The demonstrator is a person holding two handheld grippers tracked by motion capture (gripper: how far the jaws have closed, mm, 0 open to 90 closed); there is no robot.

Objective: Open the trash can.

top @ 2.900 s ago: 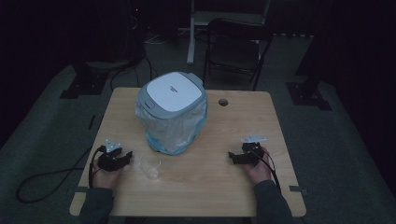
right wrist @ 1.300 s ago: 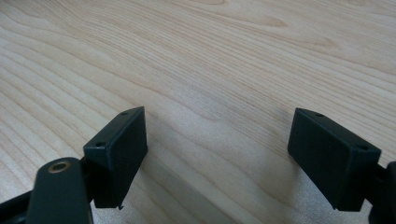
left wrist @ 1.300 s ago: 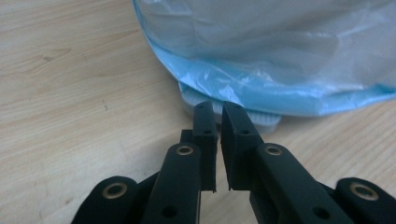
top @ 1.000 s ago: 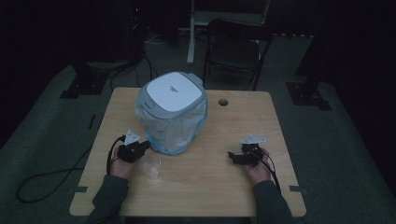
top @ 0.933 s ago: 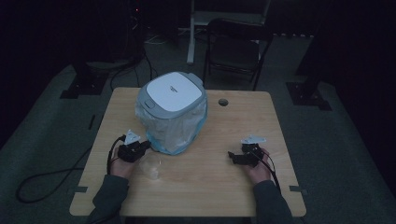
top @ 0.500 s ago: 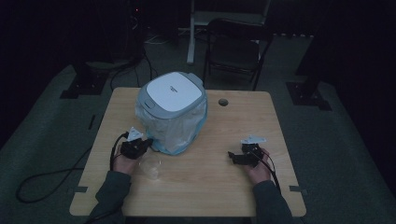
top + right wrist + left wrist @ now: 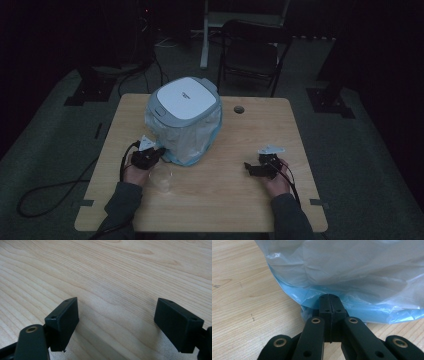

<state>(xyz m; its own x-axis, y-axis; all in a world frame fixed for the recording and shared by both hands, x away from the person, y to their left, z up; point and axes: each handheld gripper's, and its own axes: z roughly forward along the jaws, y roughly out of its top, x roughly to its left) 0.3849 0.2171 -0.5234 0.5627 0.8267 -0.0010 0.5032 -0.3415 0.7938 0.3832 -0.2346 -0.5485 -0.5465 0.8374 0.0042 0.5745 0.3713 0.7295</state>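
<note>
Black gripper (image 7: 331,305) jaws, brass rivets, dark sleeves (image 7: 120,197)

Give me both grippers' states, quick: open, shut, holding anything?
Left gripper: shut, jaws pinched on the blue plastic bag at the bin's base.
Right gripper: open, nothing between the jaws, just above the wooden table.

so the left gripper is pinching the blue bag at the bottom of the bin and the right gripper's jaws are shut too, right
Not quite. The right gripper has its jaws wide open over bare table, as the right gripper view shows. The left gripper is indeed shut on the blue bag at the bin's bottom.
</note>
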